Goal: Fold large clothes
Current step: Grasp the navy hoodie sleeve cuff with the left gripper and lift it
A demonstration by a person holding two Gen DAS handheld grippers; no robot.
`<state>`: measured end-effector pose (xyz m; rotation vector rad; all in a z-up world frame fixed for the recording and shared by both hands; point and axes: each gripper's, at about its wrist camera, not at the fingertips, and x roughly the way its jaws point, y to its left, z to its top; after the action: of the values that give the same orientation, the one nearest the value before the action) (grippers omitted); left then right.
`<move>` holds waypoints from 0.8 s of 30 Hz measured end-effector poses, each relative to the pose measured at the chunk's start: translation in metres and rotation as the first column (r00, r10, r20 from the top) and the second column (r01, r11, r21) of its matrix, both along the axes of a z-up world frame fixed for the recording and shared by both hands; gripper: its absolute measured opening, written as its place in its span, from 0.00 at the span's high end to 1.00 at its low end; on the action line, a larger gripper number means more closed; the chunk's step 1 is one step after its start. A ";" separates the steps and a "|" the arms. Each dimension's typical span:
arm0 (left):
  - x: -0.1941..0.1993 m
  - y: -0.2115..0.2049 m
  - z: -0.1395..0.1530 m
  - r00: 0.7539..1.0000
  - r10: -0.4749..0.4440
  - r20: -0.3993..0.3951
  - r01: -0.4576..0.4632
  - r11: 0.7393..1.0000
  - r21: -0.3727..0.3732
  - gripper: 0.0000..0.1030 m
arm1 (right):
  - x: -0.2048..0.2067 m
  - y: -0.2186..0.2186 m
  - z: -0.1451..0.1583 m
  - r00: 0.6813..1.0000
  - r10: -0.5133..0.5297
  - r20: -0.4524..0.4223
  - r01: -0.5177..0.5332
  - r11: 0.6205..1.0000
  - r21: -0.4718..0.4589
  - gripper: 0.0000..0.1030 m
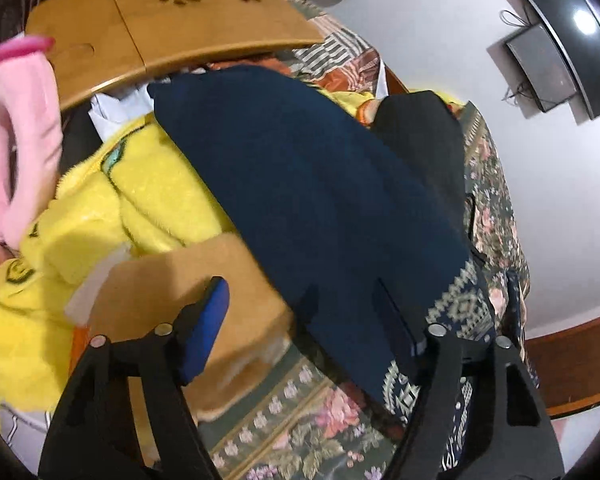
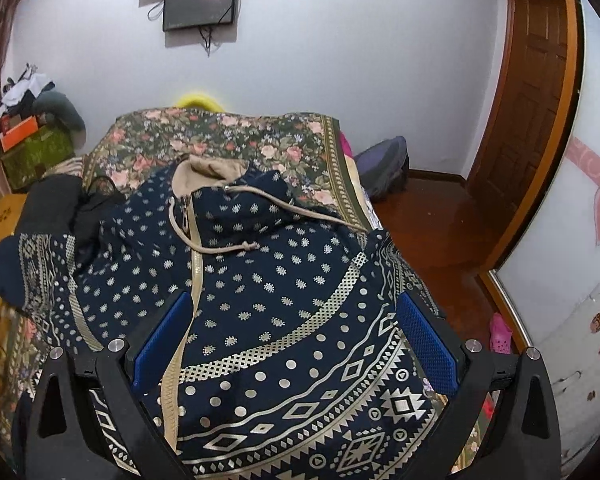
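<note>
A: What is on the bed (image 2: pixel 228 136)?

B: A floral spread, and on it a large navy hoodie (image 2: pixel 260 280) with pale patterns, lying front up over the near edge, hood toward the far edge. Yellow fleece (image 1: pixel 100 208) lies bunched beside it.

A: How would it handle?

B: Probably soft, thick and floppy, fairly heavy. It should sag unless pinched at a hem or shoulder seam.

A: And the hand-held grippers?

B: The right hand-held gripper (image 2: pixel 296 344) hovers over the chest, jaws wide apart. The left hand-held gripper (image 1: pixel 304 320) is also apart, empty, its right pad against the navy sleeve (image 1: pixel 300 184).
</note>
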<state>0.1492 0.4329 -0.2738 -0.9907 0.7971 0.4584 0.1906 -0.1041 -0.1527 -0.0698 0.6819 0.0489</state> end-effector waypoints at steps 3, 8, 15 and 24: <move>0.004 0.011 -0.010 1.000 0.021 0.021 -0.021 1.000 -0.016 0.36 | 0.003 0.003 -0.003 1.000 0.004 -0.008 -0.004 1.000 -0.005 0.02; 0.017 0.017 -0.011 0.998 0.047 -0.030 -0.044 0.994 0.096 0.64 | 0.004 0.006 -0.004 1.000 0.006 -0.016 -0.006 1.000 -0.025 0.02; 0.033 -0.014 0.032 0.991 0.003 -0.132 0.046 0.927 0.372 0.98 | -0.002 0.004 0.001 1.000 0.000 -0.008 0.000 1.000 -0.020 0.02; 0.035 -0.091 0.164 0.977 -0.191 0.095 0.105 0.817 0.567 0.98 | -0.013 -0.003 0.019 0.999 0.022 0.047 -0.021 1.000 -0.011 0.02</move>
<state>0.1845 0.3417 -0.1102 -0.4003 0.5479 0.4417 0.1772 -0.1066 -0.1340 -0.0882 0.6348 0.0640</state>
